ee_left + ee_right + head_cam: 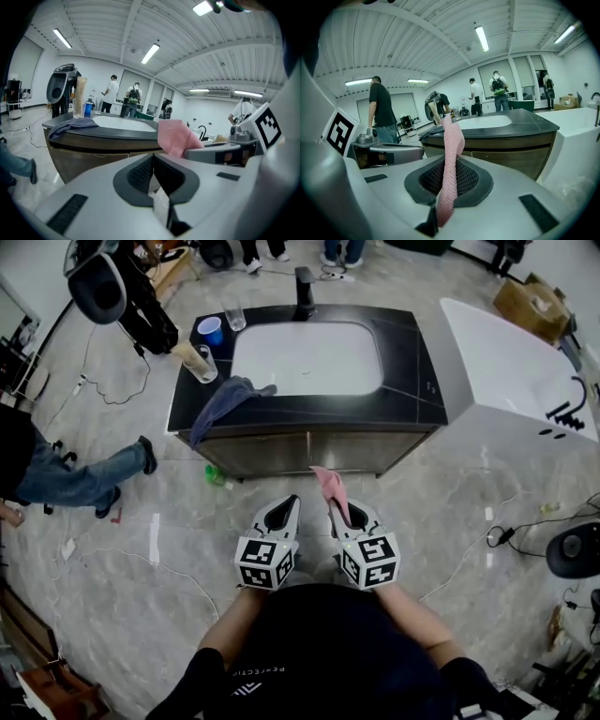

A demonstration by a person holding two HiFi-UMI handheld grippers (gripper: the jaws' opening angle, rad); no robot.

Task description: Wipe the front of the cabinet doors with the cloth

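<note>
Marble floor, wood cabinet doors (309, 452) | right gripper (336, 505) jaws pinch pink mesh cloth (328, 482) | left gripper (292, 501) jaws together

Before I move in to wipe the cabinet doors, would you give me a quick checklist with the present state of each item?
1. Pink cloth clamped in right gripper: ok.
2. Left gripper shut and empty: ok.
3. Cloth touching cabinet doors: not ok, held short of them.
4. Door fronts unobstructed: not ok, grey cloth overhangs the left front edge of the counter.
5. Cloth damp: cannot tell.
</note>
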